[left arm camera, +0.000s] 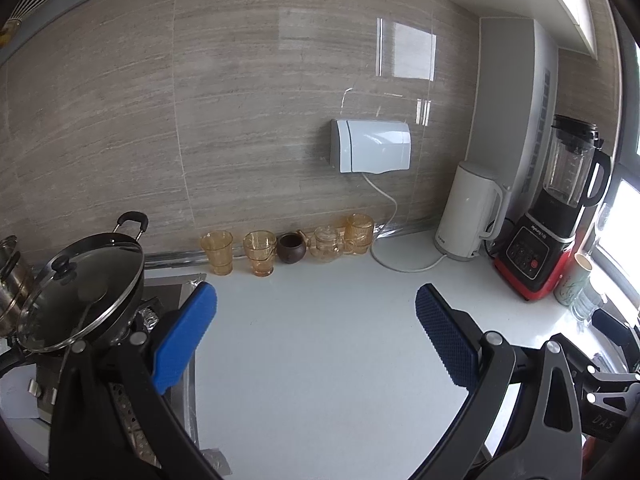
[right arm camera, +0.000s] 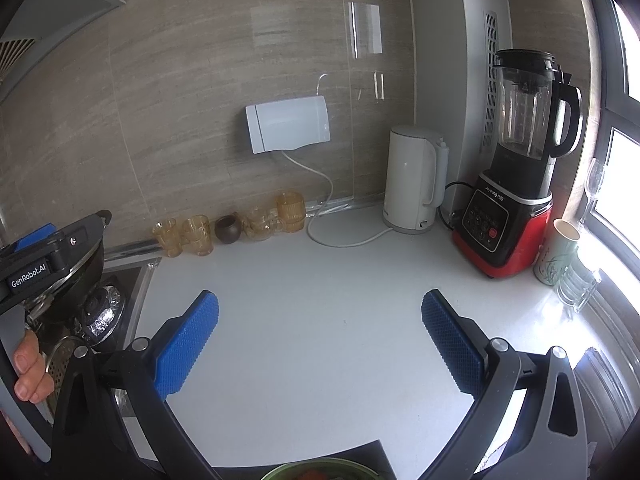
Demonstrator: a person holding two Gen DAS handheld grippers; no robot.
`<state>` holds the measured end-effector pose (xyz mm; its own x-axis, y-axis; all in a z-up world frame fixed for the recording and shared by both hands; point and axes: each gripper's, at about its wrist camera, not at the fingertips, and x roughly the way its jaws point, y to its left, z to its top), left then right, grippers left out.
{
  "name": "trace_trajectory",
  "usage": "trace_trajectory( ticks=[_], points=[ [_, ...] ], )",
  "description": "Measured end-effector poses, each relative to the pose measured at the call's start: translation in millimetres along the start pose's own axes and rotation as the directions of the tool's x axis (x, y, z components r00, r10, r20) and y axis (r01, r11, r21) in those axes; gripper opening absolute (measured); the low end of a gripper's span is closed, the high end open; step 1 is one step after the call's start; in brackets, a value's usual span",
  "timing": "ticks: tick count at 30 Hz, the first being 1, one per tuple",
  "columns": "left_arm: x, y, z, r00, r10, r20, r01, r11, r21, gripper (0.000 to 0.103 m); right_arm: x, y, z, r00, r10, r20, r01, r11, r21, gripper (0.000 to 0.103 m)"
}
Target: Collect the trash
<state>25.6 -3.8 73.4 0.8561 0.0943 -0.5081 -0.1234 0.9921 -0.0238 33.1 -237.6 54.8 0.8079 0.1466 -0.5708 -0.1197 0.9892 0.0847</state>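
My left gripper is open and empty, held above the white countertop. My right gripper is open and empty above the same countertop. The left gripper's body also shows at the left edge of the right wrist view, with a hand on it. No trash item shows on the counter in either view. A green bowl rim with something orange in it peeks in at the bottom of the right wrist view.
Amber glasses, a small brown pot and a glass teapot line the wall. A white kettle and a red-black blender stand right. A lidded wok sits on the stove at left. A cup stands by the window.
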Motion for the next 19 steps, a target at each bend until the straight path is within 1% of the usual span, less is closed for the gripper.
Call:
trace_trajectory(
  ticks=[4, 8, 11, 15, 19],
  points=[
    [6, 2, -2, 1.000, -0.006, -0.013, 0.005, 1.000, -0.026, 0.095, 2, -1, -2, 1.000, 0.001, -0.008, -0.001, 1.000, 0.004, 0.101],
    [13, 3, -2, 0.999, 0.005, -0.035, -0.006, 1.000, -0.025, 0.095, 2, -2, -3, 1.000, 0.003, -0.009, -0.003, 1.000, 0.005, 0.101],
    [19, 7, -3, 0.996, -0.037, -0.075, 0.033, 0.998, -0.057, 0.095, 3, -2, -5, 1.000, 0.002, -0.013, -0.002, 1.000, 0.009, 0.101],
    [23, 8, -4, 0.996, -0.012, -0.084, 0.007, 0.998, -0.055, 0.095, 4, -3, -6, 1.000, 0.001, -0.015, -0.001, 1.000, 0.011, 0.101],
    [23, 7, -5, 0.996, -0.007, -0.093, 0.003, 0.999, -0.044, 0.095, 6, -3, -7, 1.000, 0.002, -0.020, -0.002, 1.000, 0.011, 0.101]
  ],
)
